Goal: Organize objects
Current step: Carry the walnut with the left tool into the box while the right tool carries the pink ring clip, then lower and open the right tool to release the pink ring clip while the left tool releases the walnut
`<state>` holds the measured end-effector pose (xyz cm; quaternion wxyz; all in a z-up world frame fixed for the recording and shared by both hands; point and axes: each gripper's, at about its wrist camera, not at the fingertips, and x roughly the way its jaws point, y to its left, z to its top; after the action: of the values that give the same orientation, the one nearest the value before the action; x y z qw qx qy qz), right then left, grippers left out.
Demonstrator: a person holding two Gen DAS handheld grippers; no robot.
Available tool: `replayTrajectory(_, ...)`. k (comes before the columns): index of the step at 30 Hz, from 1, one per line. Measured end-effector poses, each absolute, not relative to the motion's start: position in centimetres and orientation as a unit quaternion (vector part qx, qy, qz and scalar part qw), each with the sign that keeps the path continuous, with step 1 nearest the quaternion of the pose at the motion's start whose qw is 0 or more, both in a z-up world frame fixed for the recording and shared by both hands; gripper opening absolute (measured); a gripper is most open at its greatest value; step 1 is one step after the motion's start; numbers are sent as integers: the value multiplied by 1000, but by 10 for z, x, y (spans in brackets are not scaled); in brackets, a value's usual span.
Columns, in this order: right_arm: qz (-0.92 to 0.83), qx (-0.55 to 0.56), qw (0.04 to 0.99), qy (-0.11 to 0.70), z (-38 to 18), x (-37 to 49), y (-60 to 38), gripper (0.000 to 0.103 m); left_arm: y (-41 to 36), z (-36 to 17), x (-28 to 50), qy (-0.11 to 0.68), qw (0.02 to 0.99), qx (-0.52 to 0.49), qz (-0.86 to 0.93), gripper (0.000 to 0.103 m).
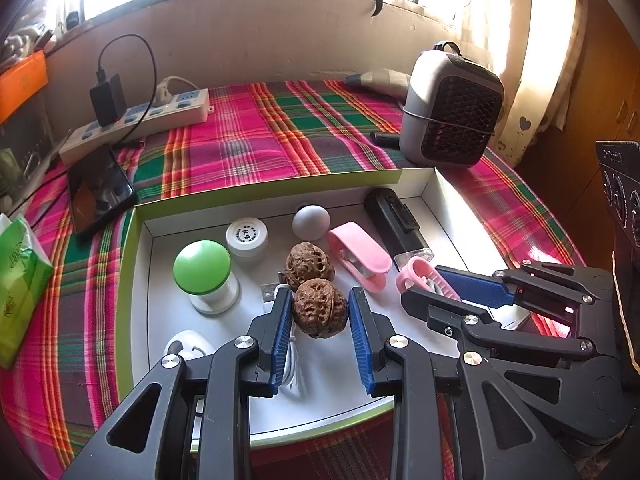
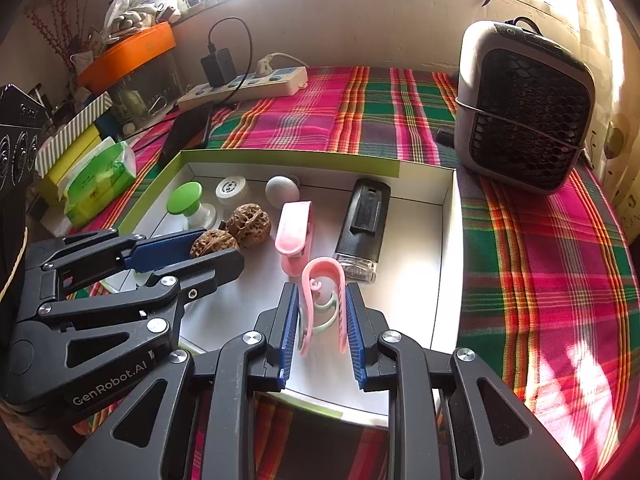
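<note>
A shallow white box with a green rim lies on the plaid cloth. My left gripper is shut on a brown walnut low over the box floor. A second walnut rests just behind it. To the right, my right gripper is shut on a pink hair clip, held on edge above the box floor. Another pink clip lies in the box.
The box also holds a green-capped bottle, a white jar, a grey ball, a black device and a white cable. Outside it are a small heater, a power strip, a phone and a tissue pack.
</note>
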<state>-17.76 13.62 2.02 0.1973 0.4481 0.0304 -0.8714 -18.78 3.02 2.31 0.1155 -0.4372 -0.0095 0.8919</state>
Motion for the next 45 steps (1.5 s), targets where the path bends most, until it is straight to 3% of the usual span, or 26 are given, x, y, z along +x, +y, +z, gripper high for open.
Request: replayTrajectory(45, -881, 438, 172, 40, 17, -182, 142, 25, 38, 21, -189, 17, 102, -428, 898, 27)
